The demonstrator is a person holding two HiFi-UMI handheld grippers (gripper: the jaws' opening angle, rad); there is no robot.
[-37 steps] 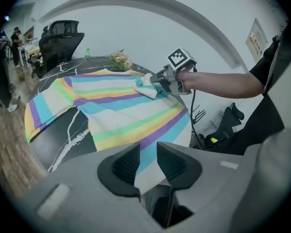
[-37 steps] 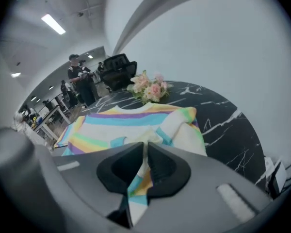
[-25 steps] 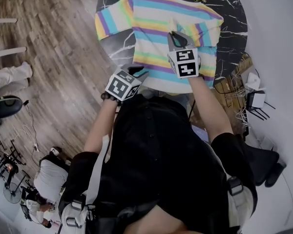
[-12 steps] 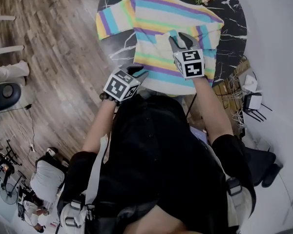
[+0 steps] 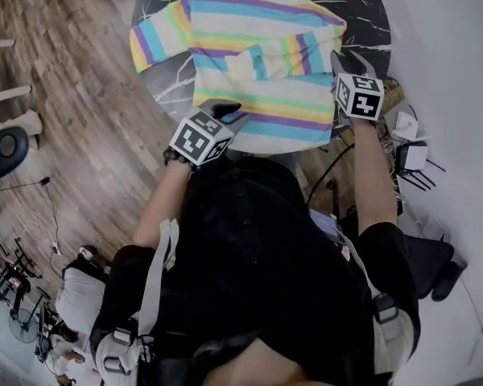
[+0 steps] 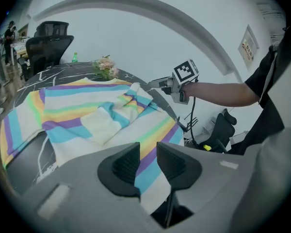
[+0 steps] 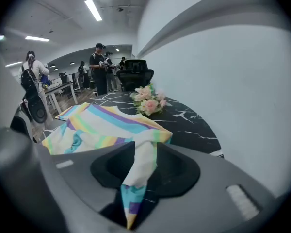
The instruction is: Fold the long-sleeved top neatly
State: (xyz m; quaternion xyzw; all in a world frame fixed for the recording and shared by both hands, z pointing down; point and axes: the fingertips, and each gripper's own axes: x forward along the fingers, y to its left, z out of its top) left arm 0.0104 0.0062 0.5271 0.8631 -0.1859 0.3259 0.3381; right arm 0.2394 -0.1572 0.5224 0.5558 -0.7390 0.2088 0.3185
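Working on the long-sleeved top (image 5: pixel 258 22) spread on the table (image 5: pixel 364 22). Holding the right gripper (image 5: pixel 350 61) at its right edge, jaws apart though just closing slightly, cloth between them unclamped; poising the left gripper (image 5: pixel 223 109) narrowly open at the near hem. Probably risking a crooked fold by pinching one layer or dragging the crossed sleeve (image 5: pixel 262 59).

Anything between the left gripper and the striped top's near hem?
Nothing visible. The left gripper sits at the near hem of the pastel-striped long-sleeved top on the round black marble table; the hem shows through its parted jaws.
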